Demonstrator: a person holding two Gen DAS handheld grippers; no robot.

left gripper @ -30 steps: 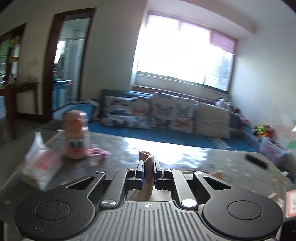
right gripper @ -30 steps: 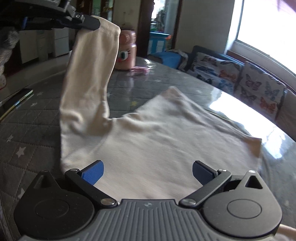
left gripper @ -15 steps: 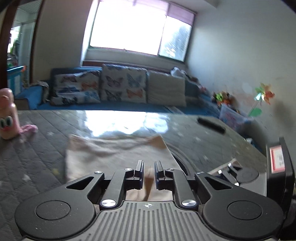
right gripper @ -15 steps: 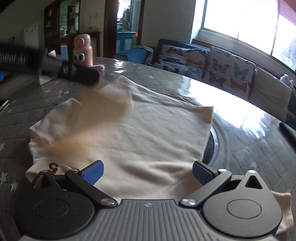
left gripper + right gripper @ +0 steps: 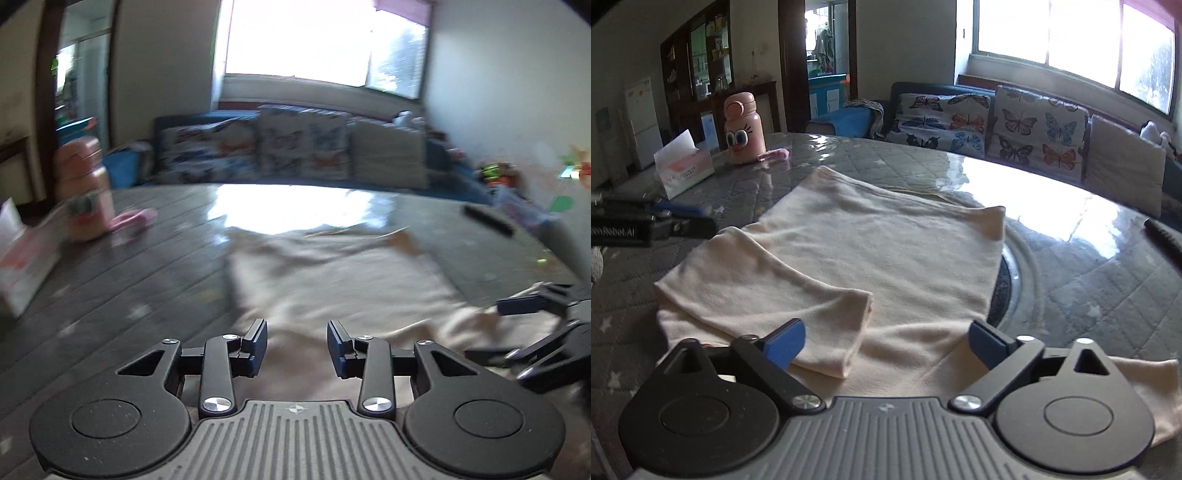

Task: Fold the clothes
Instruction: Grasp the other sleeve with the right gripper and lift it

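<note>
A cream shirt (image 5: 886, 258) lies flat on the grey quilted table (image 5: 1089, 295), with one sleeve (image 5: 768, 291) folded over its near left part. My right gripper (image 5: 888, 341) stands open just above the shirt's near edge, holding nothing. In the left wrist view the same shirt (image 5: 332, 280) is blurred by motion. My left gripper (image 5: 297, 347) is open above its near edge, with nothing between the fingers. The right gripper (image 5: 535, 321) shows at that view's right edge, and the left gripper (image 5: 653, 225) at the right wrist view's left edge.
A pink bottle with cartoon eyes (image 5: 742, 129) and a tissue pack (image 5: 683, 166) stand at the table's far left. A dark remote (image 5: 487, 219) lies at the far right. A sofa with butterfly cushions (image 5: 997, 125) runs behind the table under the window.
My left gripper carried the sleeve down and across onto the shirt, then opened and let it go. It now sits back to the left. The right gripper stayed open.
</note>
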